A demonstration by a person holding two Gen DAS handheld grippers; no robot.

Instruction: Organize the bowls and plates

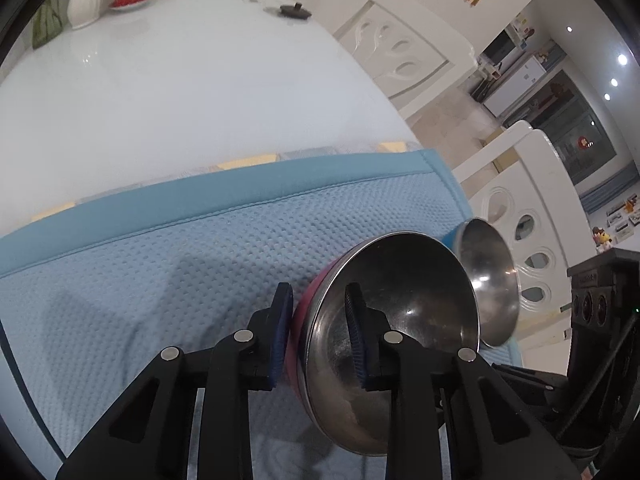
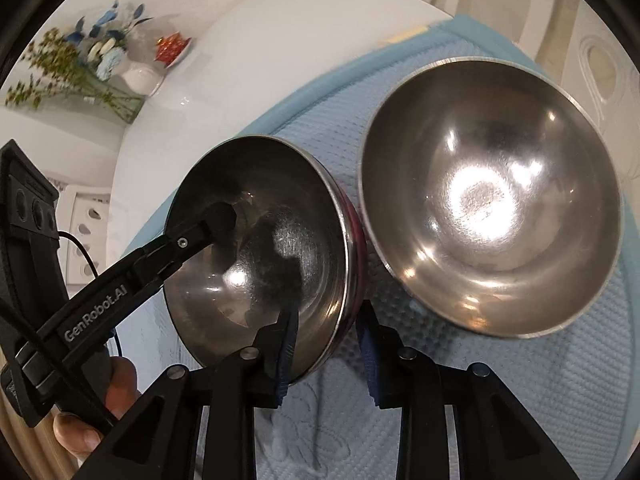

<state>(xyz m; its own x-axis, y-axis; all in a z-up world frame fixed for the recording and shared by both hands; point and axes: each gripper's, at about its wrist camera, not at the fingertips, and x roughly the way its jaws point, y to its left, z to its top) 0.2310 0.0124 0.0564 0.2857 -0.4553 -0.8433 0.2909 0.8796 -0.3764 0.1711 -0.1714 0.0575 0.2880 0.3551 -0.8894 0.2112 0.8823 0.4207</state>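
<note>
Both grippers, left (image 1: 320, 332) & right (image 2: 326, 344), pinch the pink bowl (image 2: 260, 248) rim; lift level, nest into blue bowl (image 2: 492, 196) imo.

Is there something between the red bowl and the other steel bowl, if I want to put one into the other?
Nothing visible. The red bowl, tilted and gripped by both grippers, sits right beside the other steel bowl on the blue mat.
</note>
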